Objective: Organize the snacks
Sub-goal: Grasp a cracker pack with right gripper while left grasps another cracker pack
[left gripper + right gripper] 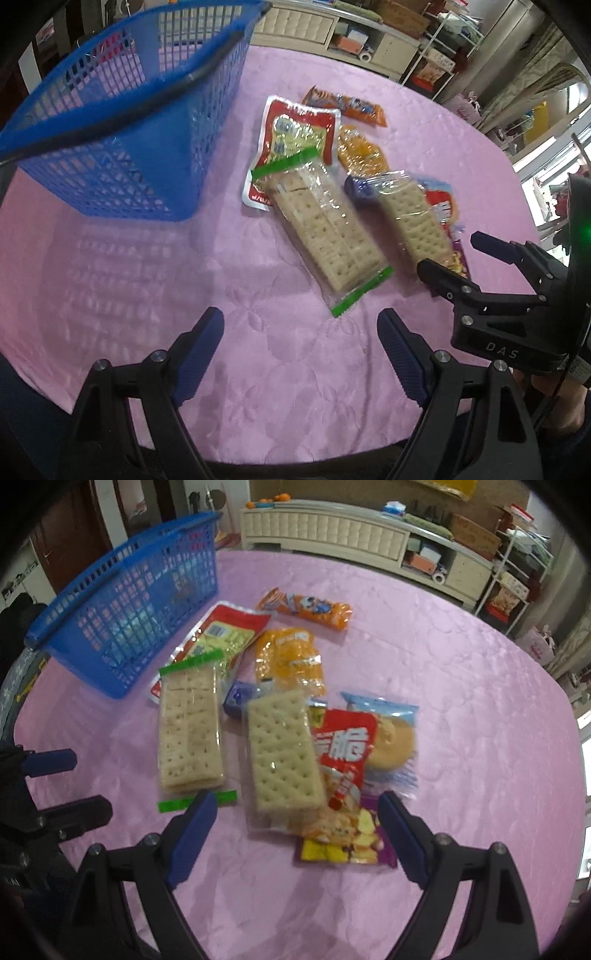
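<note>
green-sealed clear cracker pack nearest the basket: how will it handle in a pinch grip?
The clear cracker pack with green sealed ends probably stays fairly stiff along its length, since stacked square crackers fill it. The glossy film looks slippery, so pads may slide. The crackers are likely brittle; a hard squeeze could crack them. It looks light and flat, so rolling is unlikely.

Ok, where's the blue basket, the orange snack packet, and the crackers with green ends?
Blue basket (122, 173): left wrist view, on its mesh side wall.
Orange snack packet (308, 607): right wrist view, middle of the wrapper.
Crackers with green ends (190, 731): right wrist view, on the cracker stack.

Home living room — pink-clothed table (443, 664), cream cabinet (325, 528), cluttered shelves (513, 565)
</note>
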`<state>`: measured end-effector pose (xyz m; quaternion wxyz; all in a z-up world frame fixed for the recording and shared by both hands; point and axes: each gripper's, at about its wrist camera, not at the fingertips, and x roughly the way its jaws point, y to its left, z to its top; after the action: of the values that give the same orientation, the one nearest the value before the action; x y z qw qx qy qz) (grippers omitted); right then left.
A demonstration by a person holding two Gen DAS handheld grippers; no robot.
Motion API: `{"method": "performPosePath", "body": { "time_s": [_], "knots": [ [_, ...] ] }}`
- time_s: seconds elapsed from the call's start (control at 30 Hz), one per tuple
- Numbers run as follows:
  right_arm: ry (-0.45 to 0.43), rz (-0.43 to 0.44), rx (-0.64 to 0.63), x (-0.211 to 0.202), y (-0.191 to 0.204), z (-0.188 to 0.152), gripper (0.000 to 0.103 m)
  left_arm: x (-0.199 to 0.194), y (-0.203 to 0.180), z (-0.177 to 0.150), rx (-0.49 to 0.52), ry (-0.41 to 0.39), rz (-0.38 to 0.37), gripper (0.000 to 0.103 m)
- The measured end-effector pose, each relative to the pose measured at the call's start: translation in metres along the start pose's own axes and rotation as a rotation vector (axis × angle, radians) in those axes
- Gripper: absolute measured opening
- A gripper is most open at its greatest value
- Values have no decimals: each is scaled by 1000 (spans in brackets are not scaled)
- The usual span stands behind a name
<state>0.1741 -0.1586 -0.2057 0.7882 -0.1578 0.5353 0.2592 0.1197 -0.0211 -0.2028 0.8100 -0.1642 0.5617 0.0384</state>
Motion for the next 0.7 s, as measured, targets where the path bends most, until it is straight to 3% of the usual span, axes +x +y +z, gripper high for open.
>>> {"method": "performPosePath", "body": {
  "time_s": [0.2, 0.4, 0.43, 0.7],
  "knots": [
    [28, -44, -65, 18, 9, 8, 88, 13, 3, 2, -12, 23, 16, 83],
    [46, -82, -106, 25, 13, 7, 59, 11, 3, 1, -13, 36, 24, 84],
    [41, -74, -104, 23, 13, 6, 49, 10, 3, 1, -15, 38, 26, 84],
    [20, 20, -7, -1, -5, -2, 48, 7, -9, 10, -43, 36, 0, 83]
  ]
}}
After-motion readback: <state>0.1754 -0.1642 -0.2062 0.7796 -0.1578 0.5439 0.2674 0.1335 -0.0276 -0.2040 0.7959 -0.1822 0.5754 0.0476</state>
